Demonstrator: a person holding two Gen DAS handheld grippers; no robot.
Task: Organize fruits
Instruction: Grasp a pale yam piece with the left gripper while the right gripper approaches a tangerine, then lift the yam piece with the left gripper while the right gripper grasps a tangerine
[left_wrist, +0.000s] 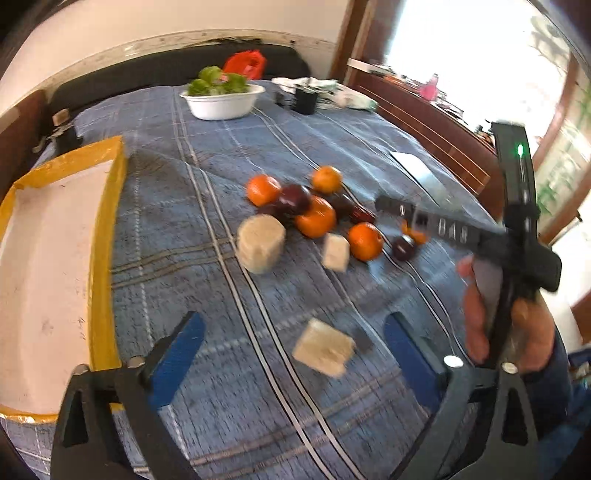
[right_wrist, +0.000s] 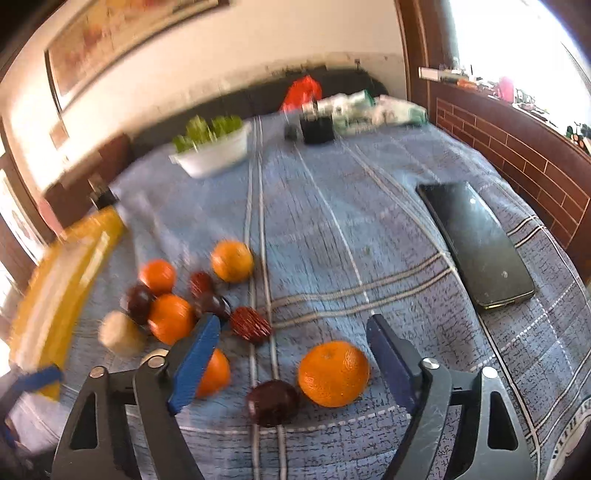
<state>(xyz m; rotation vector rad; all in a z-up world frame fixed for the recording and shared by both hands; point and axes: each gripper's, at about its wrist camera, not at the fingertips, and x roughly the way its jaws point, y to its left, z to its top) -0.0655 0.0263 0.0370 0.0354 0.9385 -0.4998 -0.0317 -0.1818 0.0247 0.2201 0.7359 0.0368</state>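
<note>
I am lining up a pick: my right gripper (right_wrist: 291, 365), jaws apart and empty, is hovering over an orange (right_wrist: 333, 373); the left gripper (left_wrist: 293, 360), also gaping, is holding nothing. Next I'm judging: lowering, then closing.

Each tool has black triangular-cutout arms, silver round screws at the joints and blue fingers (left_wrist: 181, 354). The right tool's (left_wrist: 417, 218) black body carries a green light and pale lettering; a dark blue sleeve (left_wrist: 561, 373) follows.

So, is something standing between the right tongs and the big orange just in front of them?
Nothing visible: the right tongs stand open with the big round orange directly ahead; only a dark plum lies beside it.
</note>
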